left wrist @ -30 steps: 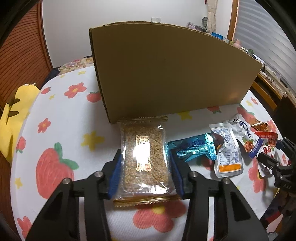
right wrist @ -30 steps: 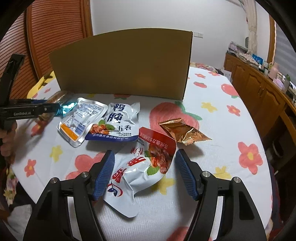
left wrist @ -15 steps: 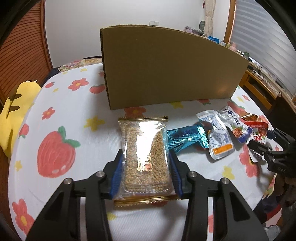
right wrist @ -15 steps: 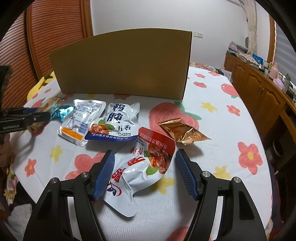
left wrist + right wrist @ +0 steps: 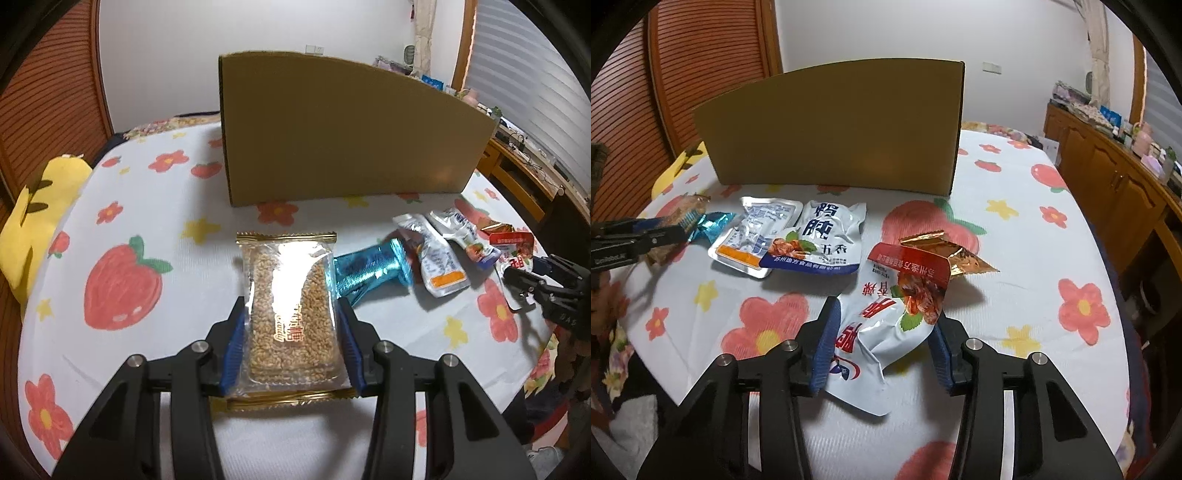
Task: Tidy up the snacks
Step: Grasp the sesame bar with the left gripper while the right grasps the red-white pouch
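Two grippers are each clamping a snack above the flowered worktop (image 5: 155, 206). The left gripper (image 5: 291, 347) is pinching the clear grain-bar pack (image 5: 291, 314) between its jaws, in front of the cardboard box (image 5: 343, 136). The right gripper (image 5: 882, 350) is squeezing the crumpled red-and-white pouch (image 5: 886, 314), just beside the gold wrapper (image 5: 945, 254). Other packets are lying between them.
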`<move>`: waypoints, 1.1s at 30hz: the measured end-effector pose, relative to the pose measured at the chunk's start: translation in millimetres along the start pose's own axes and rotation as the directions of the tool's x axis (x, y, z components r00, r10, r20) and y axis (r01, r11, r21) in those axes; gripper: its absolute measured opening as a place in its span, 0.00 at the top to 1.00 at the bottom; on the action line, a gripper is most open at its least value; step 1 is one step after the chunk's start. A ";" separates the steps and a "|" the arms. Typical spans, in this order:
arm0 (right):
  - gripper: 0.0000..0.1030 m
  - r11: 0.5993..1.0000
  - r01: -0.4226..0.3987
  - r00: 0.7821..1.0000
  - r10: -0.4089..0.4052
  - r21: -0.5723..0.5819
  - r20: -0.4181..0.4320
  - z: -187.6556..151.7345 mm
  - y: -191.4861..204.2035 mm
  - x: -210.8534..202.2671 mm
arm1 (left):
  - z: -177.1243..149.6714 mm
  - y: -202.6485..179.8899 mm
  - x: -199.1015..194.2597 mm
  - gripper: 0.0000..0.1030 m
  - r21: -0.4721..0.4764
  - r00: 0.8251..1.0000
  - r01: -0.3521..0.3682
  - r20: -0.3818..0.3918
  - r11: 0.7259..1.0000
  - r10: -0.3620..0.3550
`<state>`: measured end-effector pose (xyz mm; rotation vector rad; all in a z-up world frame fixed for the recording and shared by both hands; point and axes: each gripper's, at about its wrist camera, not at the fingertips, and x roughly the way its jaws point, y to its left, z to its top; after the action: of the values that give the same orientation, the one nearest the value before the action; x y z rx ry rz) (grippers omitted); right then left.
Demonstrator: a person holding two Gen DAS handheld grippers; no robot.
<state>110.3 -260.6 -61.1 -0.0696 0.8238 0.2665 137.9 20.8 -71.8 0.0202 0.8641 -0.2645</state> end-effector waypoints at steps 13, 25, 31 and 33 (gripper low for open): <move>0.72 0.990 -0.128 0.992 0.128 0.066 0.004 -1.4 -9.4 -13.5 | -2.2 9.5 -3.8 0.49 -0.035 1.000 -0.006 -0.010 0.999 0.006; 0.74 0.985 -0.155 0.988 0.154 0.069 0.020 -2.6 -5.7 -20.3 | -6.9 17.5 -9.9 0.56 -0.028 1.000 -0.009 0.007 1.000 0.009; 0.75 0.987 -0.153 0.988 0.151 0.054 0.040 -0.7 -3.1 -28.2 | -4.9 11.7 -24.0 0.56 -0.022 0.999 0.012 0.053 1.000 -0.011; 0.75 0.986 -0.158 0.987 0.155 0.055 0.050 0.1 -3.7 -32.4 | -2.5 8.8 -29.8 0.56 -0.015 0.998 0.019 0.067 1.000 -0.018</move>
<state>90.4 -270.9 -37.5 0.0570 0.7924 0.3902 119.7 36.3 -51.8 -0.0115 0.7996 -0.2744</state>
